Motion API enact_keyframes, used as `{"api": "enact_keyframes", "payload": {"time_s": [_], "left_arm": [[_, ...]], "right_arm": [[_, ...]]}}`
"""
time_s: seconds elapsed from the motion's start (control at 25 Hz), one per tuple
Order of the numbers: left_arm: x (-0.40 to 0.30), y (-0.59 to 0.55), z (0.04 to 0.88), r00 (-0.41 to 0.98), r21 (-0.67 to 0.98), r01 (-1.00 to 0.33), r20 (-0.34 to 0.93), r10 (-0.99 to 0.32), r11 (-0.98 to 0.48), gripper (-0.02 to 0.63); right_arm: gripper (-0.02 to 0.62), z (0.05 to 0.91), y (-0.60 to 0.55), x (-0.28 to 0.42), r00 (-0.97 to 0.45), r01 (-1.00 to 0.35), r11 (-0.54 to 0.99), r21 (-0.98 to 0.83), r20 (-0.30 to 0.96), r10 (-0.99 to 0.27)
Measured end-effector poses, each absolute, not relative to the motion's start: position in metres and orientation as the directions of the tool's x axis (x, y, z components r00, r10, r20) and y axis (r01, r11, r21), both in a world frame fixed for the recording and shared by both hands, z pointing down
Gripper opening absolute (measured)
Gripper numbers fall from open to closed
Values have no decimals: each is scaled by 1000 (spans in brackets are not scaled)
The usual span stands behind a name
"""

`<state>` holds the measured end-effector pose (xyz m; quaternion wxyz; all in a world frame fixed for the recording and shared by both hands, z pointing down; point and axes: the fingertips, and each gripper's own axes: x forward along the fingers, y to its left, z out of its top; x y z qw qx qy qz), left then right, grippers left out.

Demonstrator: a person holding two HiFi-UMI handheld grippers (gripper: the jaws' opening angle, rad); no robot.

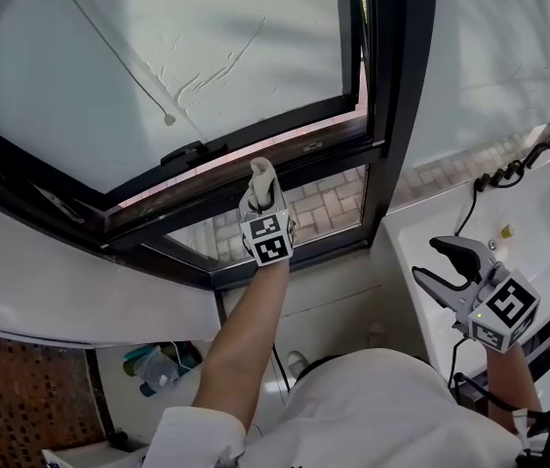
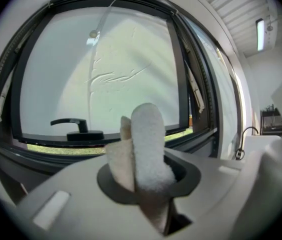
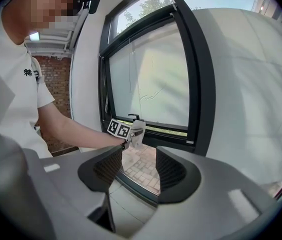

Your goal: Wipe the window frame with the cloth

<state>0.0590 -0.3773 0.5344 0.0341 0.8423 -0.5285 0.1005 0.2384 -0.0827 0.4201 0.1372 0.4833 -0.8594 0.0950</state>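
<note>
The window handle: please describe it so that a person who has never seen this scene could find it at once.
Start from the big dark window frame and follow the lower rail of its open sash. On that rail, left of the white cloth, sits the handle. It is the only black lever there, small and lying along the rail.

A white cloth (image 1: pixel 261 177), folded into an upright roll, is clamped in the left gripper (image 1: pixel 263 201) and held close to the dark window frame (image 1: pixel 399 115), at the bottom of its swung-open sash (image 1: pixel 285 128).
</note>
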Motion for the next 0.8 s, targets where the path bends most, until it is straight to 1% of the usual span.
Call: {"api": "enact_keyframes", "payload": {"time_s": [0.36, 0.64, 0.8], "left_arm": [[176, -366, 537, 511, -40, -848, 201, -836, -528, 104], [263, -356, 541, 586, -6, -800, 206, -784, -600, 104], [298, -352, 545, 609, 9, -783, 217, -763, -622, 104]], "right_arm": [[213, 428, -62, 308, -448, -886, 461, -44, 333, -830], [213, 433, -37, 360, -367, -927, 372, -53, 340, -866], [212, 435, -28, 380, -330, -942, 329, -61, 337, -882]]}}
